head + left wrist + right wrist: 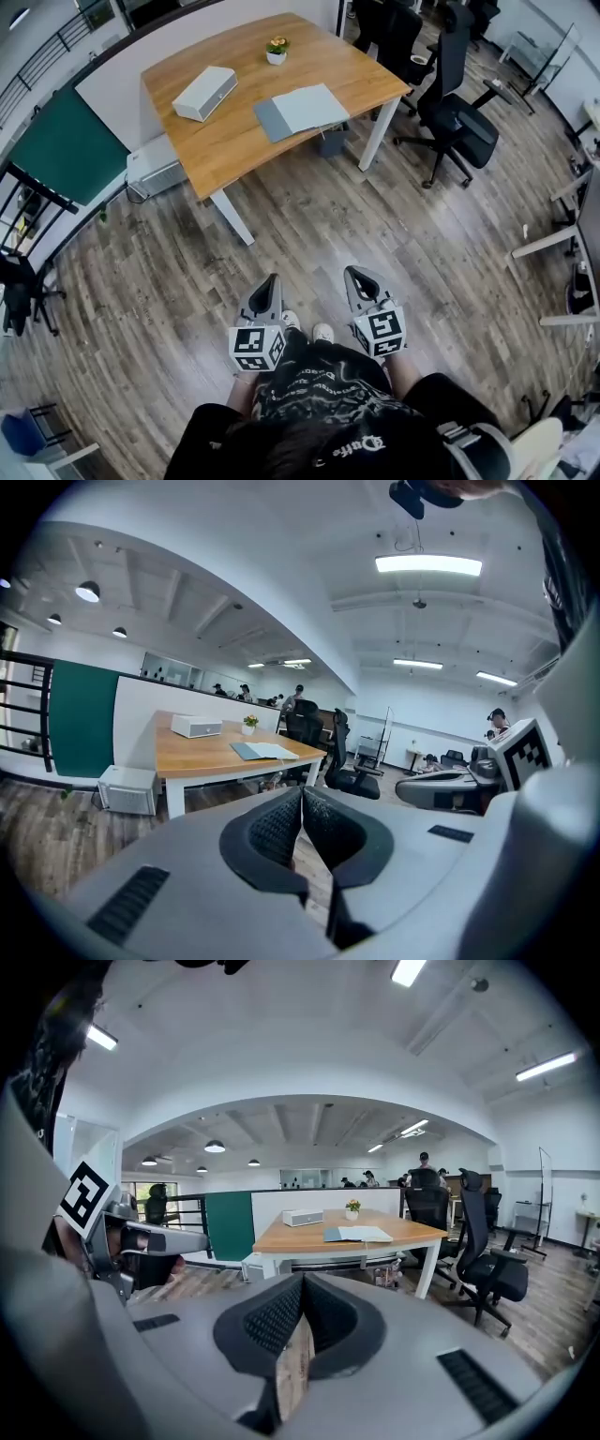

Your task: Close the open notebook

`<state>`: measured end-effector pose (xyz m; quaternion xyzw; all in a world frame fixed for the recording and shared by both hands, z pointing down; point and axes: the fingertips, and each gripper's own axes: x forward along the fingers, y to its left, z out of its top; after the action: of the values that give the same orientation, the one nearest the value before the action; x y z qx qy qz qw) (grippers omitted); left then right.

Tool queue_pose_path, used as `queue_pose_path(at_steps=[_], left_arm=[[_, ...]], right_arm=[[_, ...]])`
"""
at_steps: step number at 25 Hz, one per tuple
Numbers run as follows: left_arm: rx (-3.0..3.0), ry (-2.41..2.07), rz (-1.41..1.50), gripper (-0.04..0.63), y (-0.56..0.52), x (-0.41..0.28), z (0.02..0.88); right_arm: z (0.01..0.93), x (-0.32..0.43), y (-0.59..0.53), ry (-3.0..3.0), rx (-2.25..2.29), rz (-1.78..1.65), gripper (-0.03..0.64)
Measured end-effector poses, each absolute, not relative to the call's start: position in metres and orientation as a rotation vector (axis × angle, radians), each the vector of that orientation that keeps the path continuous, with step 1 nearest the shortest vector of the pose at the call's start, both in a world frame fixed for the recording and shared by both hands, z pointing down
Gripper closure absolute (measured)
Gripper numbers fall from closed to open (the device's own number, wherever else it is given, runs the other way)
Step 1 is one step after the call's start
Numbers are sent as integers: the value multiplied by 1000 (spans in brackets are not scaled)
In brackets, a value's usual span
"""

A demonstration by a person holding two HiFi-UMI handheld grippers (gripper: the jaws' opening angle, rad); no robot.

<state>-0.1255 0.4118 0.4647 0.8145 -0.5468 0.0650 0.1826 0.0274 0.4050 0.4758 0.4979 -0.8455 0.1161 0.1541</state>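
Note:
An open notebook [300,111] with grey cover and pale pages lies flat near the front right edge of the wooden table [234,131]. It also shows far off as the notebook [264,751] in the left gripper view and the notebook [357,1234] in the right gripper view. My left gripper [273,280] and right gripper [352,272] are held side by side over the floor, well short of the table. Both are shut with nothing between the jaws, as the left gripper [302,799] and right gripper [304,1285] show close up.
A white box [205,92] and a small potted plant [277,50] stand on the table. Black office chairs [455,112] stand to its right. A white unit [155,167] sits on the floor by the green panel [66,145]. Wood floor lies between me and the table.

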Motion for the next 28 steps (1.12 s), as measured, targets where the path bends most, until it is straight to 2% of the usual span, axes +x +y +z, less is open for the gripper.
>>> queue_pose_path(at_steps=[2, 3, 4, 5, 6, 7, 9, 12, 22, 28], left_arm=[[2309, -1517, 173, 569, 409, -124, 464], [2319, -1495, 167, 562, 408, -123, 464], [2334, -1467, 161, 527, 406, -121, 463], [2350, -1439, 157, 446, 405, -118, 463], [2364, -1417, 158, 358, 403, -116, 464], [2373, -1406, 166, 308, 400, -116, 465], [2388, -1397, 185, 284, 395, -116, 467], [2409, -1359, 180, 265, 386, -117, 466], [2468, -1204, 255, 265, 358, -132, 476], [2431, -1178, 180, 265, 343, -141, 479]], right_arm=[[475, 28, 403, -2427, 1436, 326, 609], [475, 25, 402, -2438, 1424, 330, 577], [475, 22, 402, -2455, 1400, 340, 481], [476, 18, 401, -2471, 1377, 352, 405], [476, 16, 400, -2481, 1363, 359, 369], [476, 15, 399, -2483, 1360, 363, 346], [477, 14, 395, -2482, 1370, 372, 306], [472, 13, 384, -2490, 1406, 391, 299], [479, -6, 354, -2451, 1498, 387, 298], [492, -19, 350, -2434, 1489, 410, 298]])
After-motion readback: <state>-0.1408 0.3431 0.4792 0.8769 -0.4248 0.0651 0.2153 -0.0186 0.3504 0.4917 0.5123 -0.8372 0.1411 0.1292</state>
